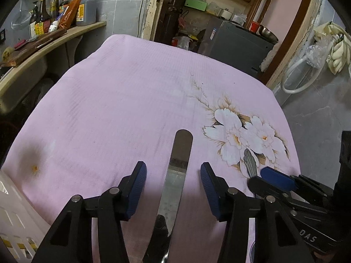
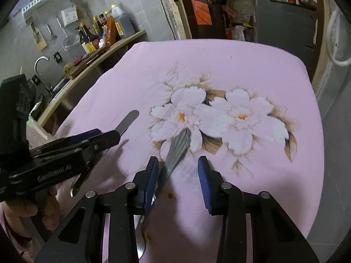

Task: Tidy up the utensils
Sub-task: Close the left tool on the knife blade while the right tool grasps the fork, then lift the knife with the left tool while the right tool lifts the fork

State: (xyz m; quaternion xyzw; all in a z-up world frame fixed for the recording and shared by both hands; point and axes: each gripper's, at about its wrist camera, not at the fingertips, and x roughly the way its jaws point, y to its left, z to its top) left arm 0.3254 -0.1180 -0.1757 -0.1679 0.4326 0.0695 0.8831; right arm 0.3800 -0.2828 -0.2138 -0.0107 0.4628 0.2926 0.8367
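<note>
A flat steel utensil handle (image 1: pixel 177 171) lies on the pink cloth between the fingers of my open left gripper (image 1: pixel 173 184), its rounded end pointing away. Its tip also shows in the right wrist view (image 2: pixel 128 120) beyond the left gripper (image 2: pixel 96 138). A second utensil with a ribbed decorated handle (image 2: pixel 178 146) lies on the flower print, just inside the left finger of my open right gripper (image 2: pixel 177 173). In the left wrist view that ribbed handle (image 1: pixel 250 162) pokes out beside the right gripper (image 1: pixel 276 178). Neither gripper holds anything.
A pink flower-printed cloth (image 1: pixel 122 109) covers the table. A white slotted basket (image 1: pixel 15 221) stands at the near left edge. A counter with sauce bottles (image 1: pixel 63 11) and a sink (image 2: pixel 43 70) runs along the left. A grey cabinet (image 1: pixel 237 41) stands behind the table.
</note>
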